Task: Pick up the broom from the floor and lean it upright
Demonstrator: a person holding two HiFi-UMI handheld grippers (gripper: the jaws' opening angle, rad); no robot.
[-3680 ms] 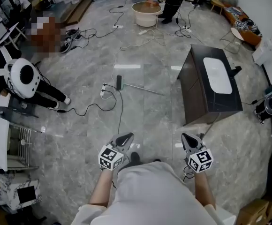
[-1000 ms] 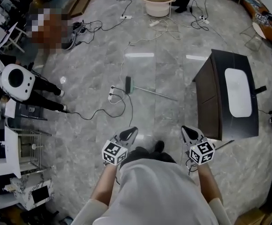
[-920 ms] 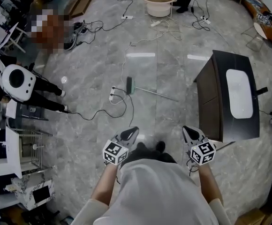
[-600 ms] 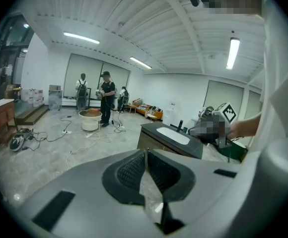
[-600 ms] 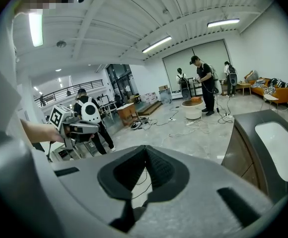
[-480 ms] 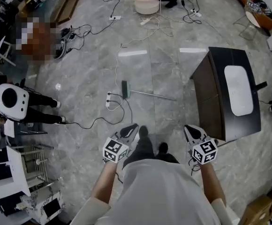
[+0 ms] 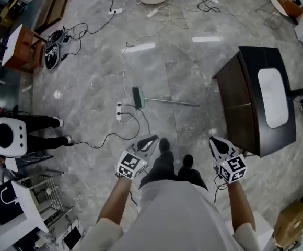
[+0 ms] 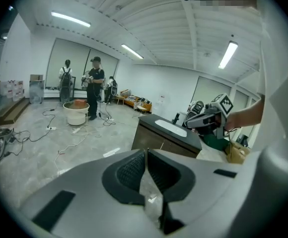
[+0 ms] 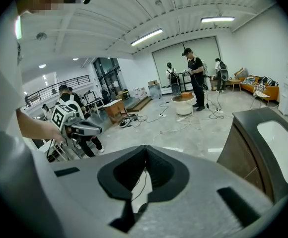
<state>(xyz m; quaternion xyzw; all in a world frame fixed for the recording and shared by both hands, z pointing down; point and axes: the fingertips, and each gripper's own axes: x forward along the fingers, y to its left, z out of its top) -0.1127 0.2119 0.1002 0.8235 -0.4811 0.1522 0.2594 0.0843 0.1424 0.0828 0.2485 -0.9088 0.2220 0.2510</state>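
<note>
Approach step, by the look of it: the broom (image 7: 162,101) lies flat on the floor (image 7: 89,88), untouched and well apart from both grippers. Left gripper (image 7: 152,138) and right gripper (image 7: 212,139) are clenched on nothing, held out front and angled downward. The next move calls for stooping to its handle (image 7: 178,103) (jaws must open first).
</note>
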